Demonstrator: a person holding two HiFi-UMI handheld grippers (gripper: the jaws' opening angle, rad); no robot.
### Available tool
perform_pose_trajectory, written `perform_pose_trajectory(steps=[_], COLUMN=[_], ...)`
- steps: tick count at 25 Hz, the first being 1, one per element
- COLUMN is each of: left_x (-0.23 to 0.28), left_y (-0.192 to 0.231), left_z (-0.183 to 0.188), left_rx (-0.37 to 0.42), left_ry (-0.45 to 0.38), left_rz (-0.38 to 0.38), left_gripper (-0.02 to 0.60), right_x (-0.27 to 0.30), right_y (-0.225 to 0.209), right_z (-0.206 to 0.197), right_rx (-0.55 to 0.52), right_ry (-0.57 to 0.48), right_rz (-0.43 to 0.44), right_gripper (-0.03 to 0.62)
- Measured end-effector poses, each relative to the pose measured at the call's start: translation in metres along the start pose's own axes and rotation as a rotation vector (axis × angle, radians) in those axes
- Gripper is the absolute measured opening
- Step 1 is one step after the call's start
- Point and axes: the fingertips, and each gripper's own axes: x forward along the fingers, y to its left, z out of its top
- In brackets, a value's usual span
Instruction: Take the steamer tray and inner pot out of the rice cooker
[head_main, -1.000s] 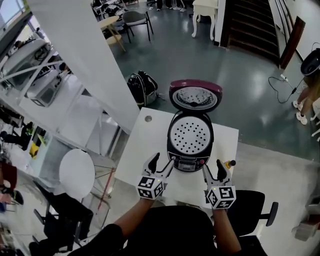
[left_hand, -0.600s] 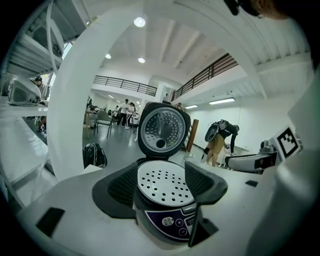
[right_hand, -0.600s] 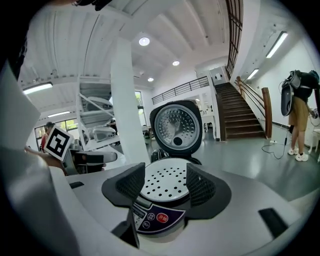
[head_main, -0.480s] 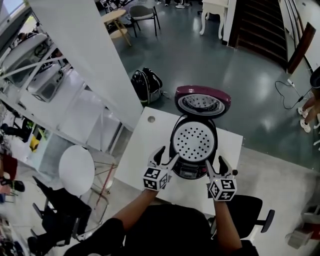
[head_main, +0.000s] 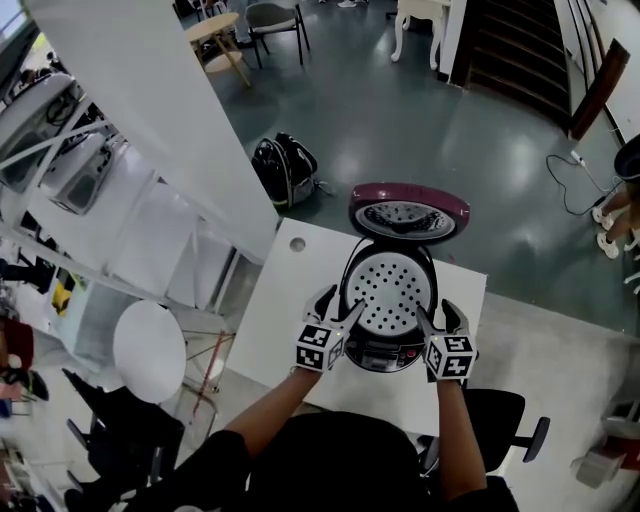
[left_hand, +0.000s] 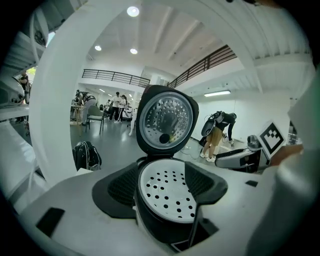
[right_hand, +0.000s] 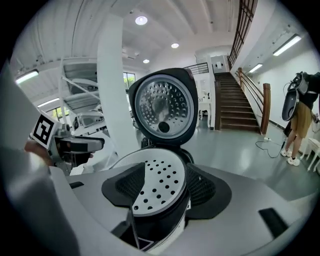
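Note:
A black rice cooker (head_main: 385, 345) stands on the white table (head_main: 285, 310) with its maroon lid (head_main: 408, 212) raised. The white perforated steamer tray (head_main: 388, 292) lies in its mouth, and the inner pot under it is hidden. My left gripper (head_main: 337, 306) is at the cooker's left front and my right gripper (head_main: 438, 314) at its right front. In the left gripper view the left gripper (left_hand: 162, 189) is open, with the tray (left_hand: 167, 187) showing between its pads. In the right gripper view the right gripper (right_hand: 167, 192) is open too, its pads on either side of the tray's (right_hand: 160, 192) near edge.
A round cable hole (head_main: 297, 244) sits in the table's far left corner. A black backpack (head_main: 285, 170) lies on the floor behind the table. A black chair (head_main: 500, 425) is at the right and a round white stool (head_main: 150, 350) at the left. People stand far off.
Both grippers have moved forward from the table's front edge up to the cooker's two sides. The cooker, its lid and the tray have not moved.

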Motion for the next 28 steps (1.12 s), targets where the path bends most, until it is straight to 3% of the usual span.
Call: perform_pose_trajectory(steps=[3, 9, 13, 22, 28], left_x=[0.019, 0.052, 0.062, 0.079, 0.092], left_y=[0.005, 0.009, 0.02, 0.038, 0.045], left_z=[-0.007, -0.016, -0.029, -0.058, -0.077], left_rx=[0.035, 0.124, 0.18, 0.212, 0.279], left_ry=[0.063, 0.164, 0.235, 0.341, 0.457], left_rz=[-0.022, -0.07, -0.05, -0.009, 0.043], left_gripper=[0.272, 0.272, 0.273, 0.273, 0.273], right_x=[0.015, 0.047, 0.066, 0.082, 0.092], right_y=[-0.004, -0.014, -0.019, -0.03, -0.035], right_z=[-0.005, -0.019, -0.028, -0.036, -0.045], right_rx=[-0.015, -0.165, -0.206, -0.285, -0.454], right_ry=[0.032, 0.151, 0.198, 0.292, 0.366], right_rz=[-0.016, -0.039, -0.045, -0.1, -0.132], right_gripper=[0.228, 0.228, 0.227, 0.229, 0.229])
